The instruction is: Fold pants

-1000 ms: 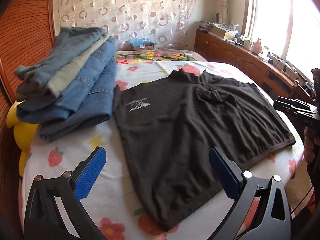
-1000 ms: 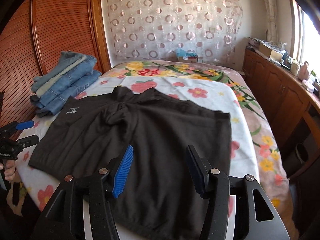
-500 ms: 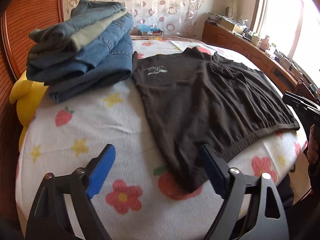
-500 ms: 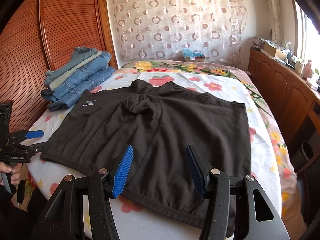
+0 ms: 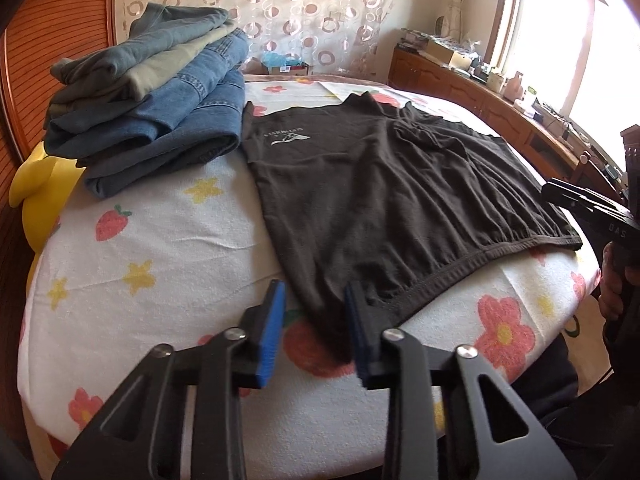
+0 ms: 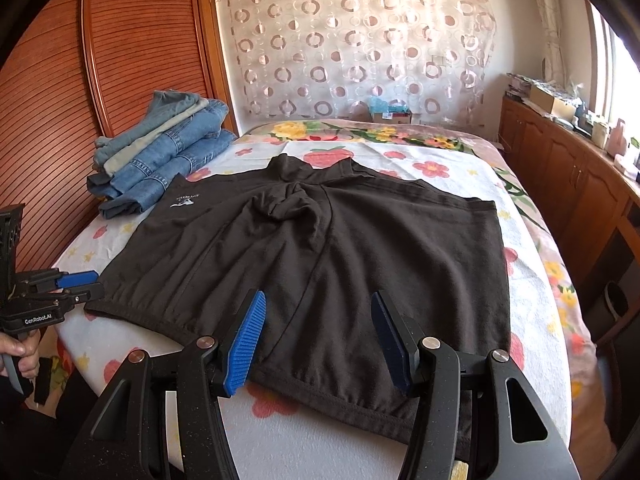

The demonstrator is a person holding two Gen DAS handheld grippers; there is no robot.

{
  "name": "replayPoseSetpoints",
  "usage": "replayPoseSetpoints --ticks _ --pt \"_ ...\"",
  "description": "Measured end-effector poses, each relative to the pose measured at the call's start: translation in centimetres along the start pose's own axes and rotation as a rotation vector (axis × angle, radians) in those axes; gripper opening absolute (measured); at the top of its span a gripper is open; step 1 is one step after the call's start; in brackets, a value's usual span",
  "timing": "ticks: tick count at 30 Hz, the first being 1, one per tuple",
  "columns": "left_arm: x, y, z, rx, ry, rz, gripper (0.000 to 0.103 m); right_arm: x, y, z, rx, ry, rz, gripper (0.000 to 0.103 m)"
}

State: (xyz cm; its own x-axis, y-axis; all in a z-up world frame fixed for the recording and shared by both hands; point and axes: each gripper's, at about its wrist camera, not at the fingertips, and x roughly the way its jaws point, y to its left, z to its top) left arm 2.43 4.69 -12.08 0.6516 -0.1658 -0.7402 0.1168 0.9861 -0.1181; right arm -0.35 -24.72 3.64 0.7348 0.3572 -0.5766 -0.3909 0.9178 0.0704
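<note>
Pants (image 6: 320,256) flat on bed (image 6: 120,344), waistband corner just ahead of left gripper (image 5: 314,320), half-closed, clamping nothing. Right gripper (image 6: 318,340) spread wide over the other corner. Pinch both corners squarely before lifting.

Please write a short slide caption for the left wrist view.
Left gripper closing on the waistband corner of black shorts spread on a floral bed.

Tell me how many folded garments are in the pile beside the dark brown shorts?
4 show: a grey-blue denim piece on top, a pale olive piece under it, then two blue jeans. More could be hidden inside the pile.
</note>
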Motion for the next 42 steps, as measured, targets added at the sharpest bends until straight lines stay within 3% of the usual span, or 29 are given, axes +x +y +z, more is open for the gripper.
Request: replayPoseSetpoints --ticks 3,6,17,42 --pt "0.1 -0.3 0.2 0.004 -0.001 -0.005 0.009 0.3 -0.1 -0.3 0.008 0.002 0.001 0.057" --pt "0.2 -0.7 0.5 0.019 0.004 0.003 0.006 0.5 -0.5 -0.6 0.019 0.007 0.004 0.057" --pt "-1.0 -3.3 4.0 0.099 -0.065 -0.023 0.005 0.7 -1.3 -0.9 0.053 0.011 0.009 0.058" --pt "-0.2 -16.2 12.4 0.330 -0.146 -0.174 0.005 -1.1 -2.4 -2.1 0.117 -0.029 -0.030 0.058"
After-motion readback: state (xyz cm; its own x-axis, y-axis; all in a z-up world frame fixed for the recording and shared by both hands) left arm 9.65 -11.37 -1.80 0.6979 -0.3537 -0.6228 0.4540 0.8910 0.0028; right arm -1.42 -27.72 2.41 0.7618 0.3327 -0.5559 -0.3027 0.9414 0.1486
